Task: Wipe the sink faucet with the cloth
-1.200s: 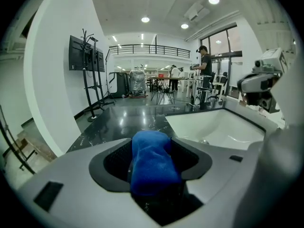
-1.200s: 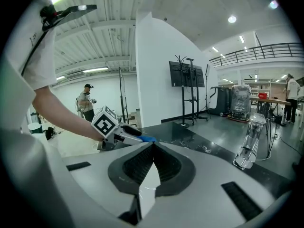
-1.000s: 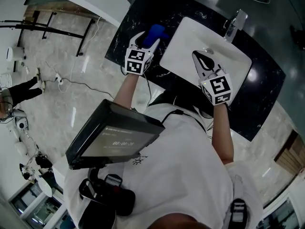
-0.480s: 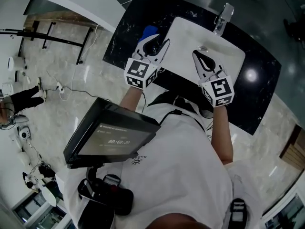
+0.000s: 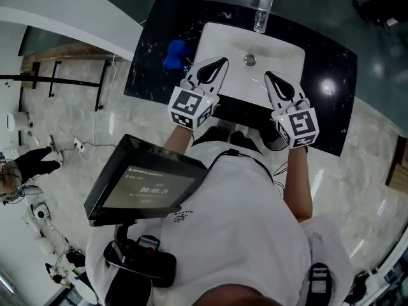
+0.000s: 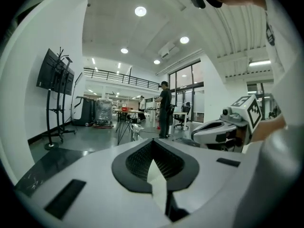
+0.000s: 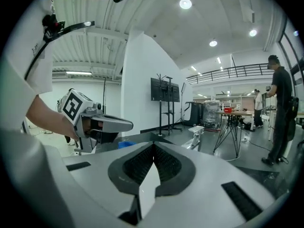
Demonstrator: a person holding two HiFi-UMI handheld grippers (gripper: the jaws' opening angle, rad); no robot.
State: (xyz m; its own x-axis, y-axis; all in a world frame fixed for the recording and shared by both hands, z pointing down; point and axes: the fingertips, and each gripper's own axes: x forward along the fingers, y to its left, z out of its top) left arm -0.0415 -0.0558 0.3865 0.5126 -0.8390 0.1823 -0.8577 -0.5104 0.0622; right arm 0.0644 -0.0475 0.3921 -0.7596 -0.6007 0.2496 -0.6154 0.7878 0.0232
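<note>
A person in a white shirt (image 5: 248,234) is holding two grippers side by side above the near edge of a white sink (image 5: 229,43) set in a black marbled counter (image 5: 150,43). The left gripper (image 5: 218,64) has just been closing its jaws, which are meeting with nothing between them. The right gripper (image 5: 268,76) is likewise keeping its jaws pressed together and empty. The blue cloth (image 5: 174,54) is lying crumpled on the counter just left of the sink, apart from both grippers. The faucet (image 5: 262,8) is standing at the sink's far rim, beyond the drain (image 5: 250,60). A pale, veined floor (image 5: 76,113) is gleaming on the near side of the counter, and a dark screen (image 5: 150,183) is hanging at the person's chest. The gripper views are taking in a tall white hall. Round ceiling lights (image 6: 140,11) are glowing, a railing (image 6: 114,75) is running along an upper level, and a TV (image 6: 56,72) is sitting on a black stand. A bystander (image 6: 165,109) in dark clothes is standing by glass windows near a table (image 7: 232,112) on tripod legs.
</note>
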